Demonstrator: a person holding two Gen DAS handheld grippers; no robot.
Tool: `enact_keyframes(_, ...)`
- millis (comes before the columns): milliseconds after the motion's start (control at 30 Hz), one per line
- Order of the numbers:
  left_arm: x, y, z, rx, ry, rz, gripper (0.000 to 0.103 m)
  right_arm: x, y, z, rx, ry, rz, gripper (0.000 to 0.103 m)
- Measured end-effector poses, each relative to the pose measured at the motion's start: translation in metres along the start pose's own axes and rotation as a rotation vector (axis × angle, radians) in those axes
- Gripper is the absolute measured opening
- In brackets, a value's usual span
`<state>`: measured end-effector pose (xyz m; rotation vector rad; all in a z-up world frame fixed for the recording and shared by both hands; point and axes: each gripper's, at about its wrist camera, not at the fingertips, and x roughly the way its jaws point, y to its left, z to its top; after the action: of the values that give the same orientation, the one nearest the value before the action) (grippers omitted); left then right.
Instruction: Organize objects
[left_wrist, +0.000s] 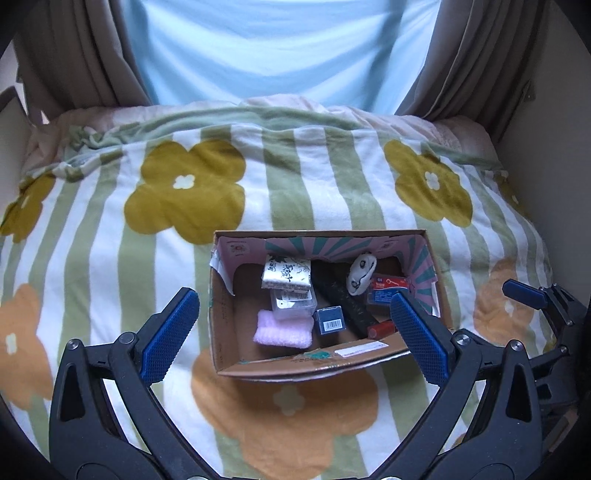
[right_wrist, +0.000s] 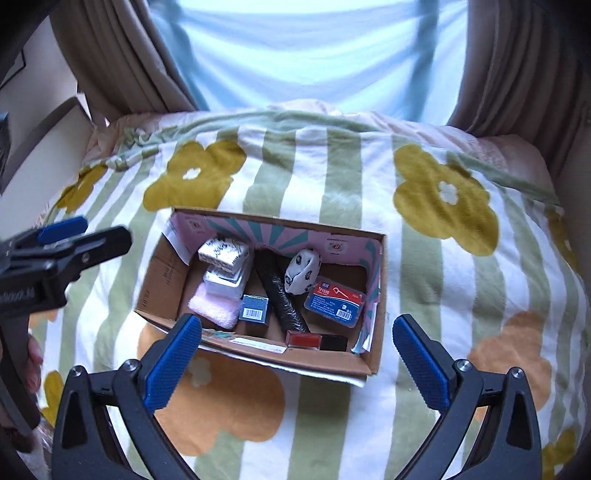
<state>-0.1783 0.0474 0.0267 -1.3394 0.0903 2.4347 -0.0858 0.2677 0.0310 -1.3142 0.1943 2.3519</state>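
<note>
Setting: a bed covered by a striped flower-print blanket (left_wrist: 295, 177), with curtains behind its far edge.
Box: an open cardboard box (right_wrist: 373, 332) sits on the blanket, nearer the bed's front edge than its far one.
Contents: a pink cloth (right_wrist: 216, 308), small white boxes, a blue barcoded box (right_wrist: 254, 309), a long black roll (right_wrist: 280, 295), a spotted white pouch (right_wrist: 303, 271), a blue-and-red case (right_wrist: 334, 299), and a red-and-black tube (right_wrist: 317, 340) along the near wall.
Left gripper (left_wrist: 291, 328): fingers wide apart, empty, hovering above the box's near side.
Right gripper (right_wrist: 297, 354): fingers wide apart, empty, over the box's near wall.
Loose items: none visible on the blanket, so sorting looks nearly done.
Doing it well: any reach into the box should come straight down, clear of the cardboard walls, and close on one item only.
</note>
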Motion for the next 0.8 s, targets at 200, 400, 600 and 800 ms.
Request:
enact_keyframes(200,-0.054,0.007,-0.029,-0.031,-0.026,-0.011,0.103,-0.046,-0.005,-0.010,0.097,-0.032,-0.017,0.103)
enact_keyframes(400,-0.073,0.010,-0.067,-0.046,-0.040,0.013,0.103,-0.057,0.002,-0.037,0.109,-0.034,-0.061,0.103)
enact_keyframes(600,-0.067,0.013,-0.084,-0.043,-0.030,0.012,0.103,-0.048,-0.001,-0.053,0.131,-0.016,-0.072,0.103)
enact_keyframes(800,-0.060,0.014,-0.087,-0.042,-0.026,0.011,0.103,-0.045,-0.002,-0.057,0.126,-0.016,-0.089,0.103)
